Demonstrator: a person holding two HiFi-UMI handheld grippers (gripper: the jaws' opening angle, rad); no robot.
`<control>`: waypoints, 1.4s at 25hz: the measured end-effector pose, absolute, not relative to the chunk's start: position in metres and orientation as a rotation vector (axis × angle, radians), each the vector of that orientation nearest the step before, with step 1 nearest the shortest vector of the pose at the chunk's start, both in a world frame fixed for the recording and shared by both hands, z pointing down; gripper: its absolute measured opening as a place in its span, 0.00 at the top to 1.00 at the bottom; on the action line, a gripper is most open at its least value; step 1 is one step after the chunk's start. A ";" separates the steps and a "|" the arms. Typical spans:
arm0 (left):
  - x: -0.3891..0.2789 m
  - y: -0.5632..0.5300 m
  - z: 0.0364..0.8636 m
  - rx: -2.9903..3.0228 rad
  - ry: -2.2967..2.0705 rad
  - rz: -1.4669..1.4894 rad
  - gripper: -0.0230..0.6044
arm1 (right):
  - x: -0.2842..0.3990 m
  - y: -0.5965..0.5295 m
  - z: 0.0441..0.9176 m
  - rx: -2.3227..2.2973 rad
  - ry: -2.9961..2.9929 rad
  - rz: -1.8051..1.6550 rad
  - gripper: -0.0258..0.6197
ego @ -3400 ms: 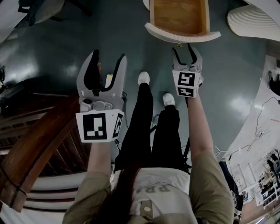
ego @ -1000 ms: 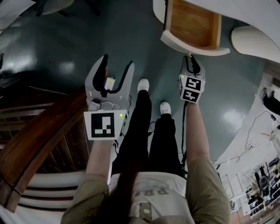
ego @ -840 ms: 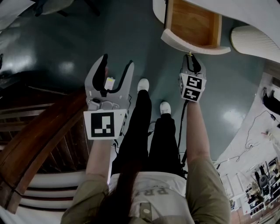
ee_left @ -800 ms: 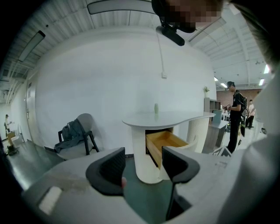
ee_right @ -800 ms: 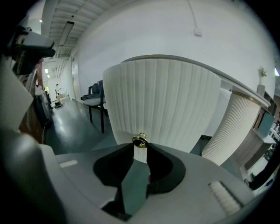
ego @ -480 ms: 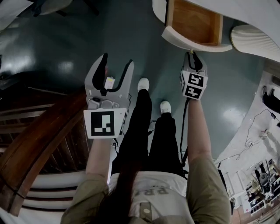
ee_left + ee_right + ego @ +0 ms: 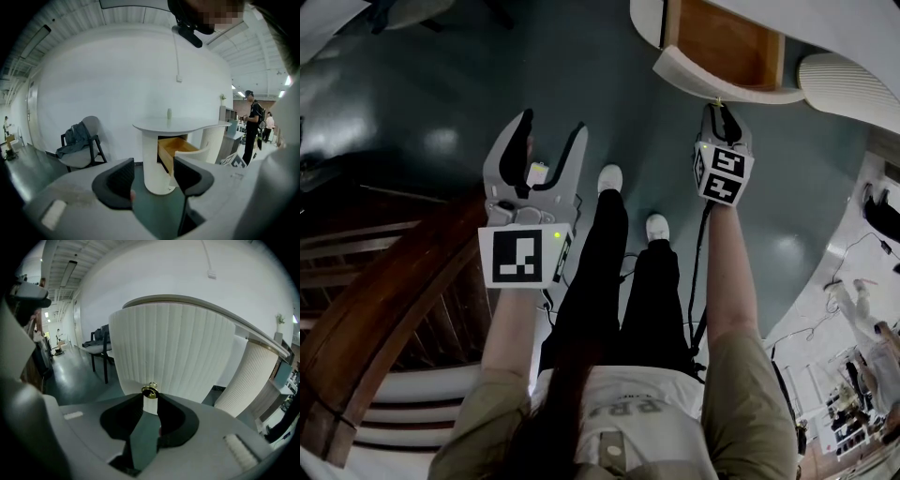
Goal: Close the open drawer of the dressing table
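Two handheld grippers reach forward over a dark floor (image 7: 422, 94), seen from above a person in white shoes (image 7: 608, 176). The right gripper (image 7: 150, 400) has its jaws drawn narrow, pinching the small brass knob (image 7: 149, 391) on the curved, ribbed white front of the drawer (image 7: 712, 82), which stands partway out of the white dressing table (image 7: 183, 125), its wooden inside showing. The left gripper (image 7: 551, 133) hangs well apart to the left, jaws spread wide with nothing between them.
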State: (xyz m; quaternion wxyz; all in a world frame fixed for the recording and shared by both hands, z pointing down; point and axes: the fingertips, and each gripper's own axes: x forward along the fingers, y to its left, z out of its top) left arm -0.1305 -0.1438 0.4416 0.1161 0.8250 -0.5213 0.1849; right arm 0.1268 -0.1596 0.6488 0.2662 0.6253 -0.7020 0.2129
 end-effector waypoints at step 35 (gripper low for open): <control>-0.126 -0.191 0.469 2.414 -1.478 0.572 0.52 | 0.135 -0.205 0.649 1.735 -1.860 0.658 0.81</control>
